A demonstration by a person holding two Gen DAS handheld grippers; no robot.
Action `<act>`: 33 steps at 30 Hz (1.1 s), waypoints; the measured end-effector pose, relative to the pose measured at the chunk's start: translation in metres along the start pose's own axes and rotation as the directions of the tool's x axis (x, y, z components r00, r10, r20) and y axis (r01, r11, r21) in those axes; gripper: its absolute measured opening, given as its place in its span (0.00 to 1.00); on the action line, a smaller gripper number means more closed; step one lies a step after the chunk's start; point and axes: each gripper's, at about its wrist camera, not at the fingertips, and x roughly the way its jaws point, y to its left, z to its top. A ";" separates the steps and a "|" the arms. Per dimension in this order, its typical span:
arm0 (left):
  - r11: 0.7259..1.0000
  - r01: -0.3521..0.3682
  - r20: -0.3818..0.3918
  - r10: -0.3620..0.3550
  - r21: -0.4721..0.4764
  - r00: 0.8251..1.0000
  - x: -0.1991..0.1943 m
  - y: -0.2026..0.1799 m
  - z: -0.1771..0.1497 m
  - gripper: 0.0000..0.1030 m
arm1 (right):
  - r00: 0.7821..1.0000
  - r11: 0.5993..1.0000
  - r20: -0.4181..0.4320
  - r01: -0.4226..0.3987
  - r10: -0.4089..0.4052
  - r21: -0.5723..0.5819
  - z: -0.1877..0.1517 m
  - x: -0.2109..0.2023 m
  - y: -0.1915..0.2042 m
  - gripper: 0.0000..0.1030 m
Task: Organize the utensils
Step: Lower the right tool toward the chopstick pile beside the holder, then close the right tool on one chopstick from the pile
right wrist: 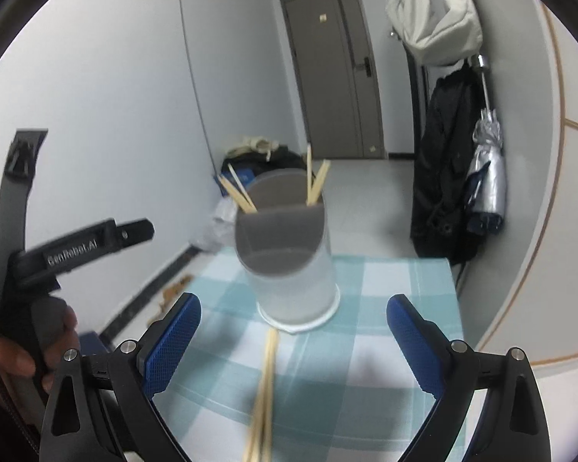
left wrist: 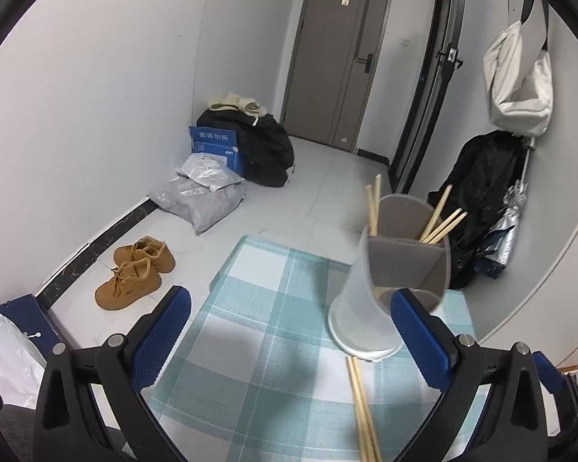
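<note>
1. Cup point(left wrist: 370, 308) is the big thing here: a see-through holder point(right wrist: 294, 288) standing up on the blue checked cloth point(left wrist: 258, 308) of the table.
2. A gray divider point(left wrist: 404, 265) inside the cup splits it into parts.
3. Wooden chopsticks point(left wrist: 441, 217) stick up out of the cup on one side of the divider, and more chopsticks point(left wrist: 373, 208) stick up on the other side. In the right wrist view they show as two bunches point(right wrist: 315, 183).
4. Two loose chopsticks point(left wrist: 362, 404) lie flat on the cloth just in front of the cup, with their far tips almost at the cup's bottom. They look blurry point(right wrist: 266, 381) in the right wrist view.
5. The left gripper point(left wrist: 291, 331) has its blue fingers spread wide and holds nothing. One finger point(left wrist: 420, 338) sits just beside the cup.
6. The right gripper point(right wrist: 293, 340) is spread wide too and holds nothing. The cup and the loose chopsticks lie in front of it, between its fingers.
7. Past the table from the cup, on the floor, are brown shoes point(left wrist: 135, 273), gray bags point(left wrist: 202, 200) and a blue box point(left wrist: 215, 146) by a black heap.
8. Behind the cup is a gray door point(right wrist: 333, 73).
9. Beside the cup, by the wall, hang a white bag point(left wrist: 520, 81), a black coat point(left wrist: 478, 196) and a silver umbrella point(right wrist: 487, 169).
</note>
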 end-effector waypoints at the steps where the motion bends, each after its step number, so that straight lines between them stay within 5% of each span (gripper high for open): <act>1: 1.000 -0.002 0.000 0.002 0.006 1.000 0.002 0.001 -0.002 0.99 | 1.000 1.000 -0.022 0.004 -0.004 -0.004 -0.002 0.007 -0.001 0.95; 5: 1.000 -0.016 -0.027 0.017 0.018 1.000 0.013 0.007 -0.005 0.99 | 0.991 0.999 -0.131 -0.038 0.040 0.018 -0.009 0.031 -0.003 0.95; 13: 0.999 -0.035 -0.083 0.032 -0.039 0.996 0.023 0.021 0.007 0.99 | 0.957 0.999 -0.291 -0.011 -0.004 -0.050 -0.023 0.088 0.006 0.93; 17: 0.997 -0.055 -0.100 0.049 -0.057 0.994 0.028 0.027 0.007 0.99 | 0.929 0.995 -0.367 -0.003 -0.035 -0.101 -0.033 0.117 0.016 0.81; 20: 0.995 -0.071 -0.111 0.063 -0.071 0.992 0.033 0.030 0.007 0.99 | 0.907 0.993 -0.418 0.005 -0.055 -0.121 -0.040 0.137 0.021 0.58; 22: 0.994 -0.071 -0.127 0.061 -0.080 0.990 0.035 0.032 0.006 0.99 | 0.891 0.994 -0.452 -0.014 -0.036 -0.107 -0.046 0.147 0.024 0.53; 28: 0.992 -0.074 -0.164 0.056 -0.106 0.985 0.040 0.039 0.004 0.99 | 0.880 0.998 -0.475 -0.041 0.012 -0.050 -0.052 0.151 0.019 0.38; 30: 0.991 -0.075 -0.171 0.056 -0.107 0.984 0.040 0.039 0.003 0.99 | 0.874 0.998 -0.487 -0.030 -0.004 -0.061 -0.053 0.151 0.017 0.19; 33: 0.992 -0.071 -0.173 0.053 -0.102 0.983 0.039 0.036 0.002 0.99 | 0.863 0.996 -0.506 -0.030 -0.015 -0.081 -0.056 0.147 0.014 0.09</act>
